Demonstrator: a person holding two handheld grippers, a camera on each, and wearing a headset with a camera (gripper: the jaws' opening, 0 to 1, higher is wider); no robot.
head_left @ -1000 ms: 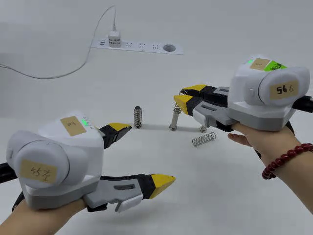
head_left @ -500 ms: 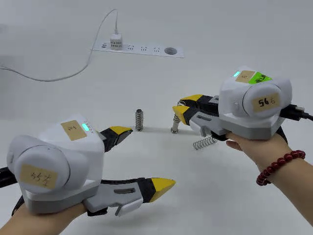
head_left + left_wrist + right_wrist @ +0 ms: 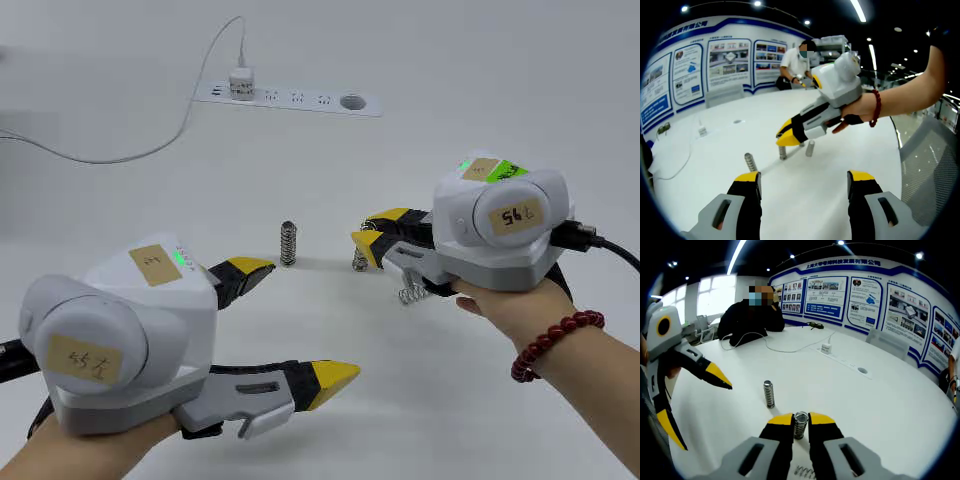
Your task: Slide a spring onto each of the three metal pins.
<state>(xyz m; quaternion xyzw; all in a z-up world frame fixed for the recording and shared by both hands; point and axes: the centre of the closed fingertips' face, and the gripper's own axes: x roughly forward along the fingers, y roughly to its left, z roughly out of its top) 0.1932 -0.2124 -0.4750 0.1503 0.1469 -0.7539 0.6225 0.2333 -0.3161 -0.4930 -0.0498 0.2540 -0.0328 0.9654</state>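
Lower left of the head view: left gripper (image 3: 293,318) hangs above the table (image 3: 400,420), jaws spread wide, holding nothing. Idle, no change worth noting.

Centre, just left of middle: sprung pin (image 3: 288,243) stands upright with its spring already on. That's one of three done, same as a second ago.

Right of centre is where the change is. Right gripper (image 3: 371,231) has come down toward the table over the last second. Its jaws are pinched on the held spring (image 3: 800,425), and in the right gripper view the coil sits clamped between the yellow tips. A second ago that spring rode high on the middle pin (image 3: 358,264) with bare shaft showing under it, and the pin leaned. Now almost no shaft shows below the tips, so the spring looks pushed most of the way down. I'd say the second pin is nearly finished, pending release.

Further right, tucked under the right gripper body: loose spring (image 3: 410,293) lies flat on the table, untouched. Probably meant for the third pin, which I can't pick out for sure.

Upper part of frame: power strip (image 3: 290,98), irrelevant.
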